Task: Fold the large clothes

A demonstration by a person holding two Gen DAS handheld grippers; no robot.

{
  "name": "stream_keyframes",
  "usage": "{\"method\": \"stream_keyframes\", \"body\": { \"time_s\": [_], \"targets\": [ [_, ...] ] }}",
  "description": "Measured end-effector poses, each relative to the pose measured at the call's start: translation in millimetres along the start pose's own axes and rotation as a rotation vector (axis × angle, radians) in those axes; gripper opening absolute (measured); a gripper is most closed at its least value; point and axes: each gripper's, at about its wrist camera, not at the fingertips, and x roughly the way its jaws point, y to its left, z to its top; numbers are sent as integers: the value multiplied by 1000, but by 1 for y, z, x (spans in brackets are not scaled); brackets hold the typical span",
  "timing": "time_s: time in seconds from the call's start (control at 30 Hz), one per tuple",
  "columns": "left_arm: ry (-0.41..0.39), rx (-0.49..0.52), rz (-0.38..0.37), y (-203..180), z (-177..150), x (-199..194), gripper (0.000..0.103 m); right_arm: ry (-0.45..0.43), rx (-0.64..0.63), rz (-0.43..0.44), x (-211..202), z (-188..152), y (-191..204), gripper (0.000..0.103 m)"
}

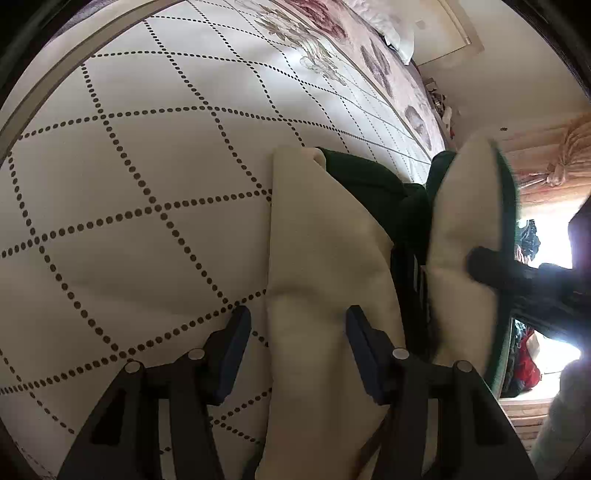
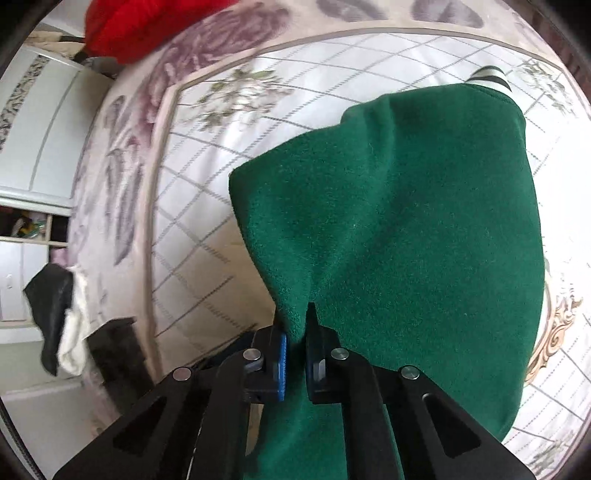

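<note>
The garment is a dark green jacket [image 2: 406, 229] with a cream lining [image 1: 325, 266] and a striped cuff [image 2: 491, 75]. In the right wrist view my right gripper [image 2: 295, 321] is shut on a pinch of the green cloth, which hangs draped in front of it over the bed. In the left wrist view my left gripper [image 1: 299, 321] is open, its two fingers either side of a cream fold of the lining, not closed on it. The other gripper [image 1: 517, 280] shows as a dark shape against the lifted cloth at the right.
The bedspread [image 1: 147, 184] is white with dotted diamond lines and a floral border [image 2: 122, 158]. A red item [image 2: 147, 26] lies at the bed's far end. A white wardrobe [image 2: 33, 147] and hanging black and white cloth [image 2: 59, 310] stand at the left.
</note>
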Motion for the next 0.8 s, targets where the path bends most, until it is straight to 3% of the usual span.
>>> {"method": "stream_keyframes", "body": {
  "time_s": [0.33, 0.43, 0.5, 0.57, 0.67, 0.73, 0.77, 0.8],
  "targets": [
    [34, -2, -36, 4, 8, 0, 49, -17, -26, 95, -41, -18, 36, 8],
    [38, -14, -44, 6, 7, 0, 43, 17, -73, 77, -18, -14, 50, 8],
    [49, -34, -36, 11, 7, -3, 29, 51, -58, 57, 8, -6, 47, 9],
    [62, -113, -70, 24, 5, -11, 28, 121, -19, 64, 38, 4, 34, 10],
    [26, -163, -37, 36, -2, -42, 28, 178, 27, 131, 61, 14, 21, 20],
    [-3, -162, 8, 36, -11, -69, 29, 210, 58, 185, 73, 16, 12, 35],
    [-15, -161, 51, 35, -15, -80, 31, 224, 61, 228, 75, 17, 11, 50],
    [-24, -168, 104, 35, -20, -89, 33, 231, 57, 254, 74, 18, 11, 51]
  ]
}}
